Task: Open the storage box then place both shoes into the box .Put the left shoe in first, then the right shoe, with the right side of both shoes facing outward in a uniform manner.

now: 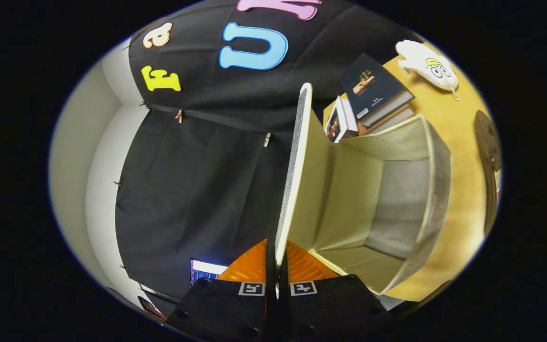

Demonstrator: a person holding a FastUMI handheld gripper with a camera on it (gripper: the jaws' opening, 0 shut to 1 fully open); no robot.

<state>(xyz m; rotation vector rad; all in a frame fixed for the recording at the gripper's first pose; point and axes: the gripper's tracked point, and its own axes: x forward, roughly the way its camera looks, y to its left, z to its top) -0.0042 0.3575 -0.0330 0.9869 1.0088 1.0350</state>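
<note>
The lid (297, 175) of the box (397, 209) is pinched edge-on between the narrow jaws of the gripper (277, 266) and swung upright — presumably to expose the empty interior for the shoes — while the box rests on the surface (463, 156) beside stacked books (373, 95).

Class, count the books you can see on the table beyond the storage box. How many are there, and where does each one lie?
3: a dark book stacked atop a second book, and a small book leaning beside them. More may hide behind the storage box.
</note>
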